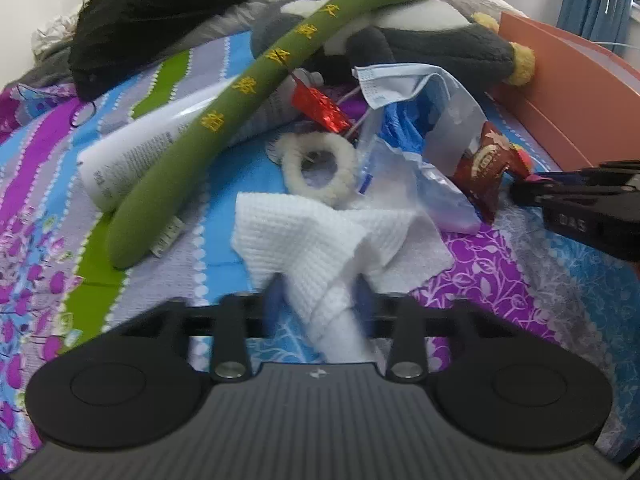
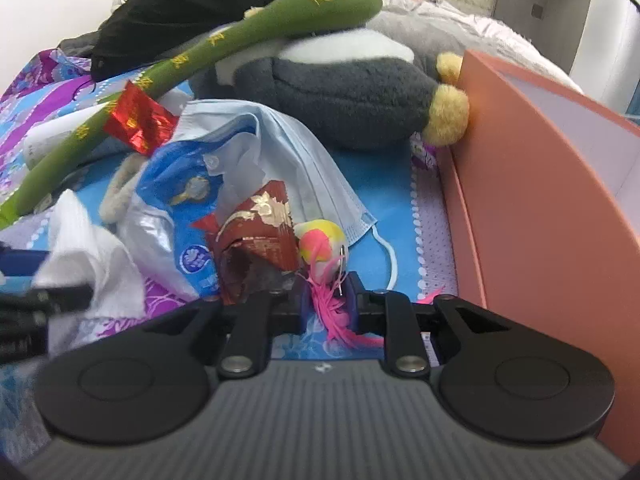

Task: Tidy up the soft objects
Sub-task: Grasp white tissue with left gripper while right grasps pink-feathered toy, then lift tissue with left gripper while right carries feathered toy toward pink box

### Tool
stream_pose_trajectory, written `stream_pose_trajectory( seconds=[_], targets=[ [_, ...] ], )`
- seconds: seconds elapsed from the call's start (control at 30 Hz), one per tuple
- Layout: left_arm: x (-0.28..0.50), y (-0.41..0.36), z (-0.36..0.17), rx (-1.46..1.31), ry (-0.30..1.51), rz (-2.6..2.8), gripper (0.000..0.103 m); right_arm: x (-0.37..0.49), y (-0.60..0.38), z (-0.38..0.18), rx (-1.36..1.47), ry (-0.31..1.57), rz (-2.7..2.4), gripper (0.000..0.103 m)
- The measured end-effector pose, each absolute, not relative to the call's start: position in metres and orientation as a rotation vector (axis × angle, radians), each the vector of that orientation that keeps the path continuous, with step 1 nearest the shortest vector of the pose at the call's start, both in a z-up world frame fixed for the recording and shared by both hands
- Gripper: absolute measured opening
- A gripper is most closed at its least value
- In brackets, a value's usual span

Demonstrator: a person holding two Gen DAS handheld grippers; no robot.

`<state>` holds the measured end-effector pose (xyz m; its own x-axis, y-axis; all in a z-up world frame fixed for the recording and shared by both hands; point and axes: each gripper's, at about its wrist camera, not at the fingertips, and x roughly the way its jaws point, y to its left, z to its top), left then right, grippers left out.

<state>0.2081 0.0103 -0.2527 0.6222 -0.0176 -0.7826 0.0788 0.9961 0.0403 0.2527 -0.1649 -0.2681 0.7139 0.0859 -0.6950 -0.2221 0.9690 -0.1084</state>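
White waffle-weave cloth (image 1: 320,240) lies crumpled on the patterned bedspread (image 1: 500,272), one twisted corner running back between the left gripper (image 1: 320,300) jaws, which pinch it; its loose bulk fans away ahead of them. Small fuzzy toy (image 2: 322,244), yellow, pink and white, sits just ahead of the right gripper (image 2: 326,300), its pink feathery tail trailing back between the jaws, clamped on the strands. Beyond both lie a long green plush stick (image 1: 248,92), crinkled plastic wrappers and a grey fleece plush (image 2: 340,92).
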Motion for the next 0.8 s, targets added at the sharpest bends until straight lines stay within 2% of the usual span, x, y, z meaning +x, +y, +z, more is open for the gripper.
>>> stream_pose_trajectory(
  seconds=[0.03,0.13,0.8],
  targets=[
    [0.208,0.012,-0.251,0.063,0.902,-0.053,0.017,0.249,-0.164,-0.266,-0.191,0.756,0.170,0.022],
    [0.204,0.016,-0.243,0.009,0.913,-0.052,0.012,0.238,-0.165,-0.259,-0.192,0.753,0.169,0.022],
    [0.132,0.001,-0.177,-0.171,0.933,-0.016,0.011,0.155,-0.185,-0.197,-0.098,0.744,0.229,0.022]
  ],
)
